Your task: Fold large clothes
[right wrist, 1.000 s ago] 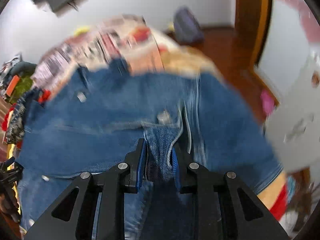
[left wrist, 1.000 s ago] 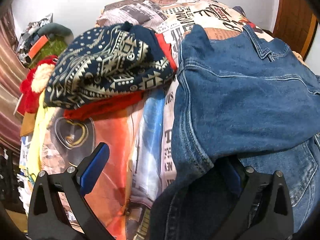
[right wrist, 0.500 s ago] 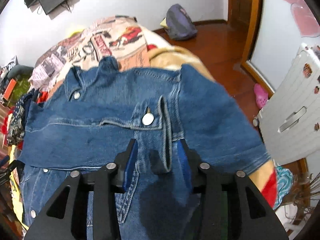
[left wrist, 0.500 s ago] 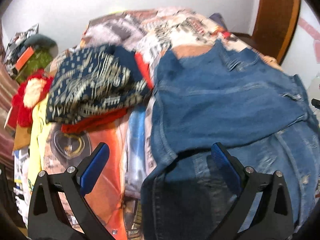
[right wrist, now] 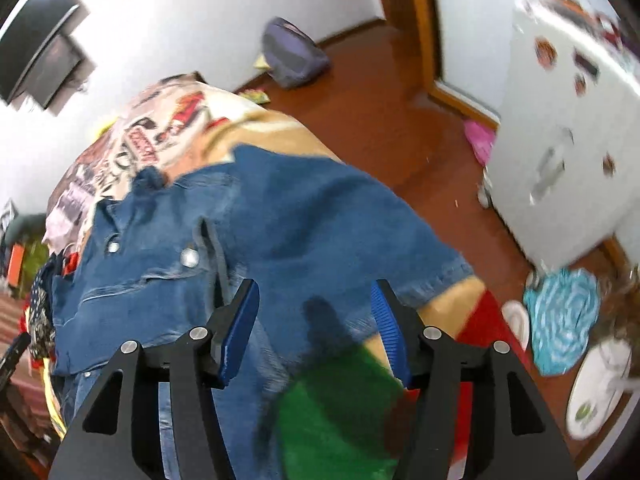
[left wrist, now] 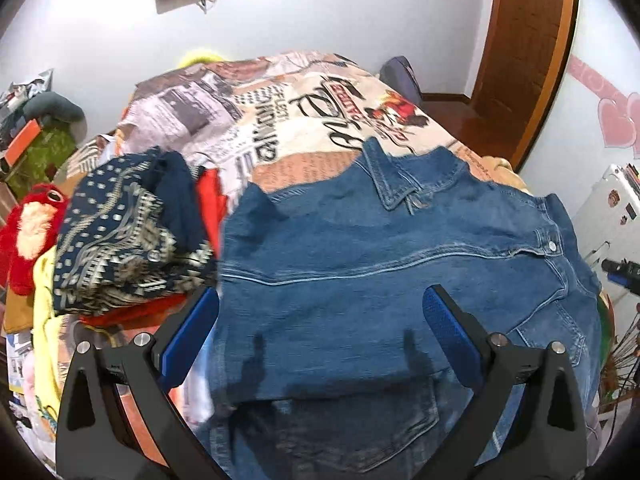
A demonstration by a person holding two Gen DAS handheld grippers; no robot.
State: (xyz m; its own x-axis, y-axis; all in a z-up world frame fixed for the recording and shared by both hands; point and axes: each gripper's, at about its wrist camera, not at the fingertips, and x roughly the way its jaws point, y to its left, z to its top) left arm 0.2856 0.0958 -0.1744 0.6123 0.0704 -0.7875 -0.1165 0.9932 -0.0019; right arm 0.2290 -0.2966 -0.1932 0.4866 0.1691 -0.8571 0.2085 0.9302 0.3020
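A blue denim jacket (left wrist: 380, 268) lies folded over on the printed bedspread (left wrist: 280, 120), collar toward the far end. It also shows in the right wrist view (right wrist: 280, 232), draped over the bed's right edge. My left gripper (left wrist: 320, 328) is open and empty above the jacket's near fold. My right gripper (right wrist: 316, 320) is open and empty above the jacket's right side, near its sleeve hem. The right gripper's tip also shows at the far right of the left wrist view (left wrist: 620, 272).
A pile of folded clothes, navy patterned cloth (left wrist: 124, 232) over red, lies left of the jacket. A red plush toy (left wrist: 28, 232) sits further left. A white cabinet (right wrist: 568, 152), a backpack (right wrist: 292, 56) and a blue cloth (right wrist: 560, 320) are on the wooden floor at the right.
My right gripper has opened and let go of the denim jacket, then drawn back to the right. My left gripper, open throughout, has pulled back and up from the jacket.
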